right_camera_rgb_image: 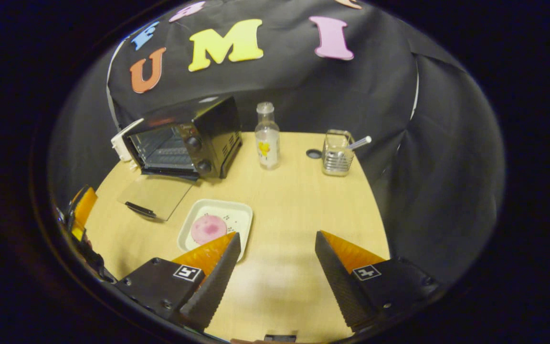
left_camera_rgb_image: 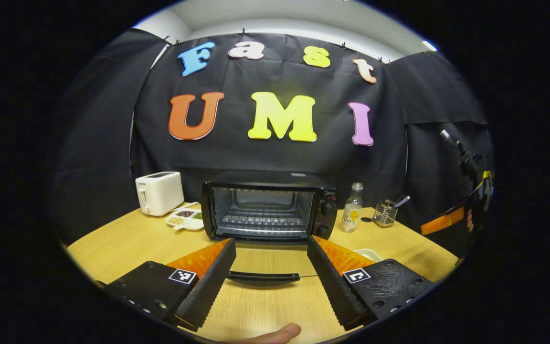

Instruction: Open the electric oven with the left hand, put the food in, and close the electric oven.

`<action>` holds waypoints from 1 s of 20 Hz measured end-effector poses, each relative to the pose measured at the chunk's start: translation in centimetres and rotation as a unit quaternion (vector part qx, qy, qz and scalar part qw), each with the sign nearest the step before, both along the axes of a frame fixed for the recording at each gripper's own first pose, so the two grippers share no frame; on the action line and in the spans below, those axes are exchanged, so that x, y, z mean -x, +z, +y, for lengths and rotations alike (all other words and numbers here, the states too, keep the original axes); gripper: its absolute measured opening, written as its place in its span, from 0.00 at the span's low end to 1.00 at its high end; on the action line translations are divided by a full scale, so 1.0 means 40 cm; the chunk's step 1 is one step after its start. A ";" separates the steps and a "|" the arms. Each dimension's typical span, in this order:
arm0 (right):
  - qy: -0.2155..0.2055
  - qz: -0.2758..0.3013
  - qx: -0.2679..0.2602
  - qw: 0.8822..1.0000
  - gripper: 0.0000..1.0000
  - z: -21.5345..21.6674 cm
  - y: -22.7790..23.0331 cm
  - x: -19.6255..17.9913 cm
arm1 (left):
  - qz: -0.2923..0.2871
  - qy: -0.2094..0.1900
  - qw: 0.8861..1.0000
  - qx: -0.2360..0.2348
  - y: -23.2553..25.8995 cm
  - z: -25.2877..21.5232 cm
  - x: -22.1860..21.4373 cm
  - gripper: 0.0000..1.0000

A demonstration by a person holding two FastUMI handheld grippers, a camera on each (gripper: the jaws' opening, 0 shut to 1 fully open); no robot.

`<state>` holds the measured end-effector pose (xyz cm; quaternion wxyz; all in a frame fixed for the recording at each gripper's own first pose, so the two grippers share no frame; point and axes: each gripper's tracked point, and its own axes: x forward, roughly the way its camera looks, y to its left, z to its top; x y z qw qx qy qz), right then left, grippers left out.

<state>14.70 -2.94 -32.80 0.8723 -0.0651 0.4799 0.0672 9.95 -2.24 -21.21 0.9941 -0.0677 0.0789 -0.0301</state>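
Wooden worktop (right_camera_rgb_image: 294, 200) with the oven (left_camera_rgb_image: 269, 206) open, its glass door (left_camera_rgb_image: 265, 267) lying flat.

Left claw (left_camera_rgb_image: 271, 274) gapes wide above the door handle (left_camera_rgb_image: 263, 276), gripping nothing; right claw (right_camera_rgb_image: 275, 274) likewise spread and empty; pink food (right_camera_rgb_image: 208, 228) sits on a tray (right_camera_rgb_image: 241, 215) just beside the door; a bottle (right_camera_rgb_image: 267, 136) stands right of the oven.

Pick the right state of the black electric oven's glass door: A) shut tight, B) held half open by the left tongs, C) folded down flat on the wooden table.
C: the black electric oven's glass door lies flat on the wooden table, its handle between the open left tongs, untouched.
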 end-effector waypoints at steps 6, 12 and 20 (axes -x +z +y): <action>-0.024 0.131 -0.042 0.990 0.86 0.072 -0.150 -0.022 | -0.031 0.034 0.999 -0.022 0.105 0.065 0.075 0.95; -0.013 0.190 -0.071 0.979 0.70 0.144 -0.252 -0.062 | -0.025 0.030 0.999 0.016 0.128 0.054 0.107 0.95; -0.001 0.278 -0.150 0.949 0.08 0.194 -0.327 -0.090 | -0.036 0.046 0.998 -0.003 0.146 0.079 0.139 0.95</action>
